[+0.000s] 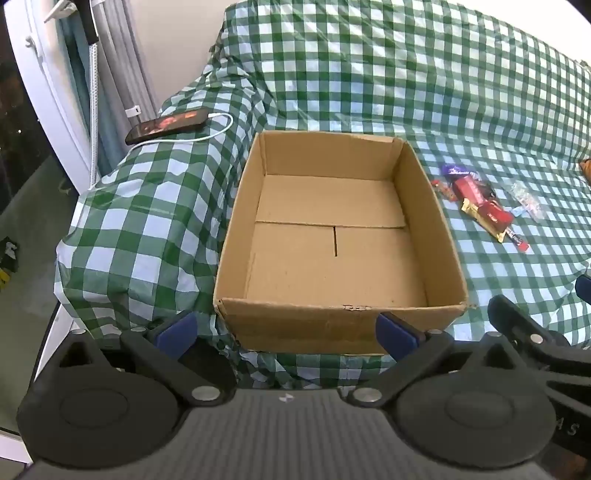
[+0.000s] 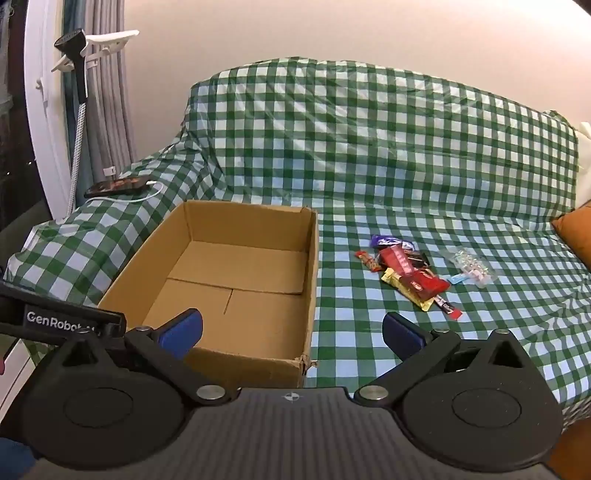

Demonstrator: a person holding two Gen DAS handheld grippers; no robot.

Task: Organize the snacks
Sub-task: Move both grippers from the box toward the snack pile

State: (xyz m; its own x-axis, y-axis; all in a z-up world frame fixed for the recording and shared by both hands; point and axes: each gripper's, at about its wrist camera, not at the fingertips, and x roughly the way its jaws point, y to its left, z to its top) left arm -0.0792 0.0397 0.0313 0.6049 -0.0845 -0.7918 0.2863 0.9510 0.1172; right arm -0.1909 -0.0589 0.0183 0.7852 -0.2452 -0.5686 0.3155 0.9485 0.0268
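sofa (image 2: 369, 155): green-check cover | wall (image 2: 332, 29): cream | curtain (image 2: 110, 92): grey, possibly

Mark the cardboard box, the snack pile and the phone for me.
cardboard box (image 1: 334, 258), left wrist view, on its bare floor.
snack pile (image 2: 410, 275), right wrist view, on the red wrapper.
phone (image 1: 166, 125), left wrist view, on its screen.

Left tongs (image 1: 288, 332) and right tongs (image 2: 291, 332) both gape wide, blue pads apart, nothing held.

Matt corrugated cardboard box (image 1: 338, 236), glossy checked plastic cover (image 1: 406, 74), shiny foil wrappers (image 2: 410, 275)
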